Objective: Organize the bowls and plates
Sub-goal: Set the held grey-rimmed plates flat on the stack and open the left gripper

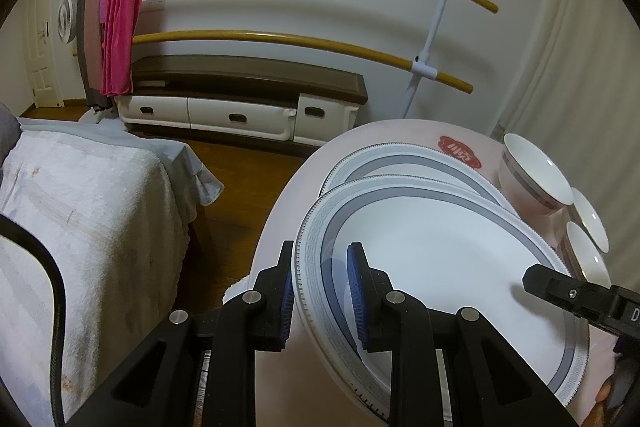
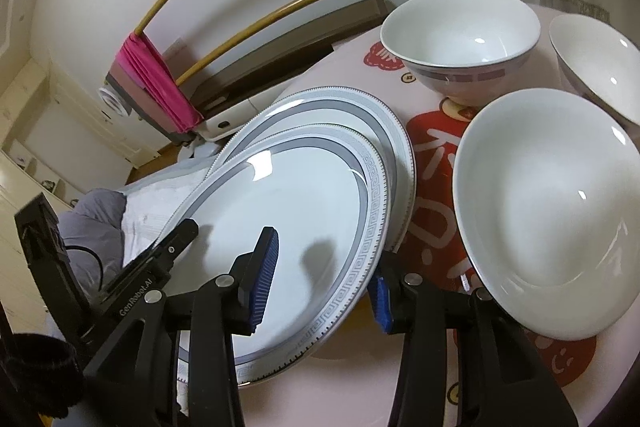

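So the left gripper (image 1: 320, 291) clamps the white grey-rimmed ceramic plate (image 1: 440, 259); the right gripper (image 2: 320, 279) straddles its rim, pads apart.

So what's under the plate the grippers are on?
A second matching plate lies under the top plate, offset toward the far side. Only its far rim shows; the rest, and the tablecloth beneath, are covered.

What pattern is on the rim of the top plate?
A pale grey Greek-key band on the top plate, with a darker grey ring inside it; clearest in the right wrist view.
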